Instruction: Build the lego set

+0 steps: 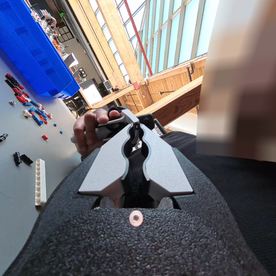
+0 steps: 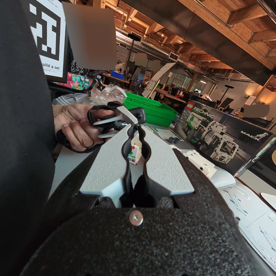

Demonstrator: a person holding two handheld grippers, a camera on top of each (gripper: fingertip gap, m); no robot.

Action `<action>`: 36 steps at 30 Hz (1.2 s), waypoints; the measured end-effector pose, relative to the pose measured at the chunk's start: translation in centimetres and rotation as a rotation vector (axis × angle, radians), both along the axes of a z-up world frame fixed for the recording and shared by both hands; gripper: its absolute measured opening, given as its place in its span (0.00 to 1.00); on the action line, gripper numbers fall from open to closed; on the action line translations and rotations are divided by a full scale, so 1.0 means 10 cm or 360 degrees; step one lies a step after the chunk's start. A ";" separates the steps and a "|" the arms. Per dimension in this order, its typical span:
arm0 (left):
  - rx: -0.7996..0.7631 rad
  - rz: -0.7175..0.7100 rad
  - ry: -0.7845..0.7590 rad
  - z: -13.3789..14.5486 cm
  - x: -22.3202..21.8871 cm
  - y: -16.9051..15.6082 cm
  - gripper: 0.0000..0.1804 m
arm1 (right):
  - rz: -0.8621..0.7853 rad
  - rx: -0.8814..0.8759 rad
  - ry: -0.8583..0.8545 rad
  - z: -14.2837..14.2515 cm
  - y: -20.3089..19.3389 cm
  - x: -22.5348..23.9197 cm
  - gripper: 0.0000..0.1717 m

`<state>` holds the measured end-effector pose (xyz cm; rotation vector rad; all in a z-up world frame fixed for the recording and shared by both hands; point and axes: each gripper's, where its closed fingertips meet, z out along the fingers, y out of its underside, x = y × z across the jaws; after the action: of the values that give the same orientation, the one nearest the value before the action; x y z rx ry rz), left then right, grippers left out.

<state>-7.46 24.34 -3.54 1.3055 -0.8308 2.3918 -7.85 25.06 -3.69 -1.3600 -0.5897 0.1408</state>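
My two grippers meet tip to tip above the grey table (image 1: 22, 201). In the right wrist view my right gripper (image 2: 135, 127) is shut on a small black pin (image 2: 136, 127) at its fingertips. The left gripper's white fingers (image 2: 128, 115), held by a hand (image 2: 74, 127), point at that pin from above. In the left wrist view my left gripper (image 1: 135, 125) is shut, and a small dark piece (image 1: 136, 126) shows right at its tips. The right gripper's fingers (image 1: 131, 118) and the hand (image 1: 88, 131) holding it come in from the left.
A blue bin (image 1: 29, 44), loose red, blue and black pieces (image 1: 35, 113) and a white holed beam (image 1: 40, 182) lie to the left. A green bin (image 2: 149, 110), a box with a truck picture (image 2: 224, 134), white built parts (image 2: 198, 161) and paper sheets (image 2: 253, 224) lie ahead and to the right. Less than 4 cm separates the two grippers' tips.
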 end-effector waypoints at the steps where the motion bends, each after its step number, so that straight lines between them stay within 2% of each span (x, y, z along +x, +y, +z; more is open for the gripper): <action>1: 0.0004 0.0023 -0.0013 0.01 -0.02 0.02 0.01 | 0.0011 -0.0019 0.0015 0.01 0.02 -0.02 0.02; 3: 0.0073 0.0095 -0.0039 0.02 -0.07 0.07 0.01 | 0.0056 -0.0088 0.0052 0.01 0.07 -0.08 0.02; 6: 0.0311 0.0291 -0.0053 -0.01 -0.17 0.18 0.02 | 0.0112 -0.0169 0.0026 0.00 0.15 -0.17 0.02; 8: 0.0522 0.0474 -0.0047 -0.03 -0.32 0.36 0.13 | 0.0208 -0.0221 0.0030 0.04 0.18 -0.24 0.02; 9: 0.0635 0.0577 -0.0057 -0.04 -0.43 0.48 0.13 | 0.0256 -0.0267 0.0061 0.06 0.19 -0.26 0.02; 11: 0.0963 0.0836 0.0006 -0.16 -0.67 0.82 0.14 | 0.0291 -0.0334 0.0064 0.07 0.24 -0.26 0.02; 14: 0.1619 0.1222 0.0323 -0.60 -1.03 1.51 0.16 | 0.0270 -0.0377 -0.0046 0.02 0.34 -0.24 0.02; 16: 0.1926 0.1167 0.0506 -0.90 -1.17 1.72 0.22 | 0.0253 -0.0391 -0.0101 0.00 0.43 -0.24 0.02; 19: 0.1973 0.0836 0.0648 -1.19 -1.16 1.66 0.26 | 0.0269 -0.0412 -0.0138 -0.01 0.58 -0.29 0.02; 21: 0.2063 0.0759 0.0684 -1.29 -1.11 1.67 0.23 | 0.0256 -0.0416 -0.0175 -0.03 0.68 -0.31 0.02; 26: 0.2218 0.0725 0.0606 -1.30 -0.93 1.65 0.19 | 0.0284 -0.0466 -0.0166 -0.07 0.87 -0.37 0.02; 30: 0.2282 0.0722 0.0566 -1.30 -0.80 1.63 0.10 | 0.0325 -0.0563 -0.0176 -0.14 0.98 -0.40 0.02; 31: 0.2285 0.0750 0.0550 -1.27 -0.76 1.63 0.07 | 0.0338 -0.0580 -0.0183 -0.15 1.00 -0.42 0.02; 33: 0.2316 0.0808 0.0544 -1.24 -0.73 1.66 0.06 | 0.0349 -0.0610 -0.0204 -0.18 1.04 -0.44 0.02; 36: 0.2384 0.0995 0.0358 -1.04 -0.68 1.66 0.06 | 0.0296 -0.0757 -0.0256 -0.26 1.14 -0.45 0.02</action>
<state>-14.30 40.93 -13.95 2.4834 -2.6580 1.6082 -12.35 36.49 -6.34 -1.7860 -0.8545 0.3409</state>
